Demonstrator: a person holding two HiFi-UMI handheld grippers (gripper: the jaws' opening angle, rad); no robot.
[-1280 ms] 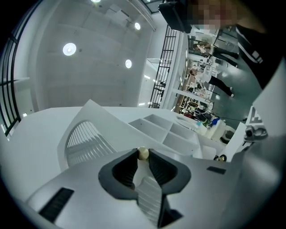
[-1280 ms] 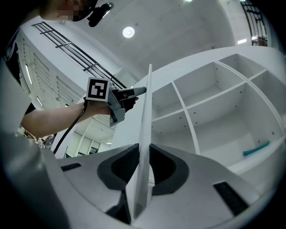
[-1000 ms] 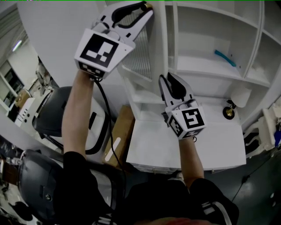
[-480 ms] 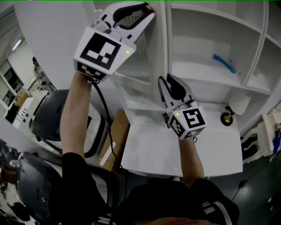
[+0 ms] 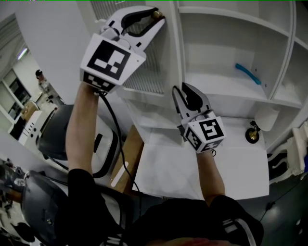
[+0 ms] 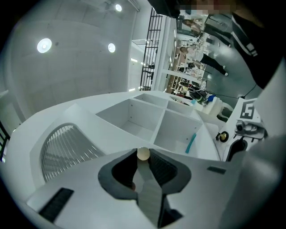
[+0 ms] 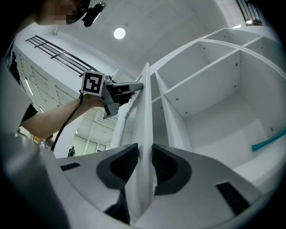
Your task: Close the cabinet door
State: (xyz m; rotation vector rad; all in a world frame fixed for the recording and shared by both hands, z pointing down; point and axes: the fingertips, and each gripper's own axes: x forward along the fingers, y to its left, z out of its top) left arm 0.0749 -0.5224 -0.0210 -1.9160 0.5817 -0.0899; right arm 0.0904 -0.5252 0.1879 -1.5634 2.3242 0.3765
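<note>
A white cabinet (image 5: 231,81) of open compartments stands on a white tabletop (image 5: 231,163), in a pale workshop with a cardboard box (image 5: 130,153) on the floor by the table's left edge. From the head view, I see the cabinet door (image 5: 149,72), a white frame round a ribbed panel, swung out at the cabinet's left side. My left gripper (image 5: 155,15) is raised to the door's free edge, its jaws closed around a small round knob (image 5: 157,14). My right gripper (image 5: 182,89) sits lower on that same edge, tips pointing up. A teal tool (image 5: 248,73) lies on a shelf, toward its right end, and a small brass object (image 5: 252,134) stands near the tabletop's back right corner. In the left gripper view, the knob (image 6: 143,153) sits right at the jaw tips, touching both, with the door's edge running back between the jaws and the ribbed panel (image 6: 67,147) to the left. In the right gripper view, the door's edge (image 7: 145,116) stands upright between the two dark pads. The jaws are opening, the pads close on either side of the edge rather than clamped on it. The left gripper (image 7: 134,87) shows higher up on the same edge.
</note>
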